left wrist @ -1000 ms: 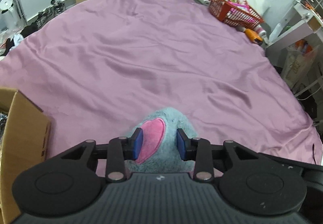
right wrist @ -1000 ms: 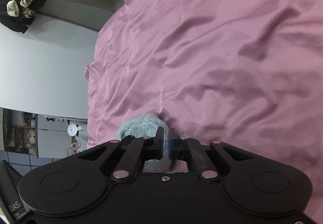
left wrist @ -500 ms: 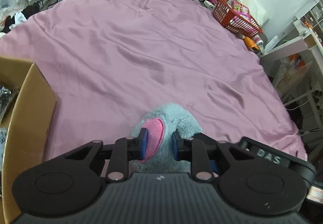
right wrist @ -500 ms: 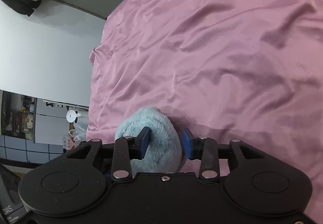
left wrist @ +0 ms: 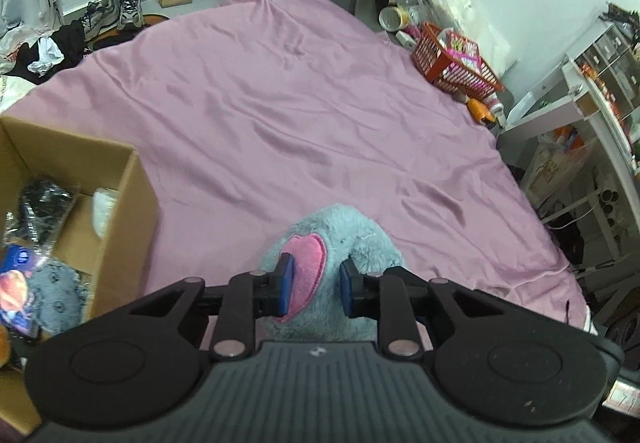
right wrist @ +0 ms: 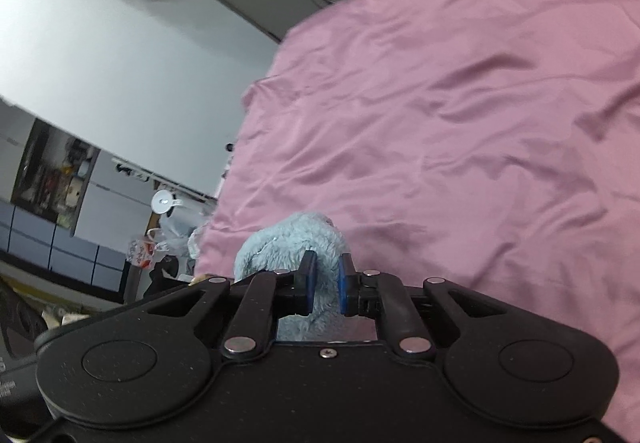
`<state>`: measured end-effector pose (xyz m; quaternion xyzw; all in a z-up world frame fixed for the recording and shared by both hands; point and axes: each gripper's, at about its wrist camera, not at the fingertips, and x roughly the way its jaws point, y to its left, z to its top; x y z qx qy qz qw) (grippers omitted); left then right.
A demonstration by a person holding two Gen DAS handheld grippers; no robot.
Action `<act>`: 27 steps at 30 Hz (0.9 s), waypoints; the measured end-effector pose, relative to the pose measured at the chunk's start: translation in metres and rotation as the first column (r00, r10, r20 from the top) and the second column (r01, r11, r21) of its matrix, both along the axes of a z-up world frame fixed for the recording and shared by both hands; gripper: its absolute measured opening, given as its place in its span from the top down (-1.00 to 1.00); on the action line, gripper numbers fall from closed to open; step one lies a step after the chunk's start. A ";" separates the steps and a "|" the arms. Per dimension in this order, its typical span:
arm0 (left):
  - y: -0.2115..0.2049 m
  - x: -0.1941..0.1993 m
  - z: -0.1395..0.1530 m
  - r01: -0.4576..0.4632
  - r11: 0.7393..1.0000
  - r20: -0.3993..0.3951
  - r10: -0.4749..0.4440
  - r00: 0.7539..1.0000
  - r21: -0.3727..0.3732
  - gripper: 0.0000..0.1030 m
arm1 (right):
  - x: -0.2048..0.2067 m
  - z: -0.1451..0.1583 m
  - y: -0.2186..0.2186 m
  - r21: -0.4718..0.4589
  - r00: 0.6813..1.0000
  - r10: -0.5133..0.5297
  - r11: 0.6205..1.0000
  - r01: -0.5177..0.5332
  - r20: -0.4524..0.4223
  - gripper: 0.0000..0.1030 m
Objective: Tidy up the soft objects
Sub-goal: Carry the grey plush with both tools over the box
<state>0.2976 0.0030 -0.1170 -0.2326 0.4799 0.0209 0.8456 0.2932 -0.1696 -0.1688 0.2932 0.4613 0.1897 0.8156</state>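
Pink sheet (left wrist: 320, 115) under plush-clamping claws (left wrist: 316, 285)

Left gripper (left wrist: 316, 285): matte black housing, ribbed grey-black panel along the centre of the lower edge with a small pale mark at its top. Two round discs moulded into the body, one each side. Black linkage bars pinned with four silver rivets. Fingers carry blue pads (left wrist: 287, 284).

Right gripper (right wrist: 325, 283): same black body, dusty, smooth centre panel with one silver screw. Blue pads (right wrist: 309, 285), four silver rivets, twin discs.
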 end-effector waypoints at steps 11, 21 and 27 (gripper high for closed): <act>0.032 -0.029 0.024 -0.022 1.000 0.043 0.022 0.999 0.015 0.56 | -0.028 0.021 0.039 -0.017 0.992 0.065 0.998 -0.064 0.106 0.79; 0.070 -0.059 0.036 -0.060 0.998 0.069 0.059 0.996 0.008 0.56 | -0.053 0.032 0.076 -0.034 0.973 0.136 0.991 -0.132 0.188 0.79; 0.090 -0.075 0.044 -0.080 0.997 0.097 0.080 0.992 -0.003 0.56 | -0.067 0.039 0.092 -0.028 0.955 0.163 0.987 -0.161 0.246 0.79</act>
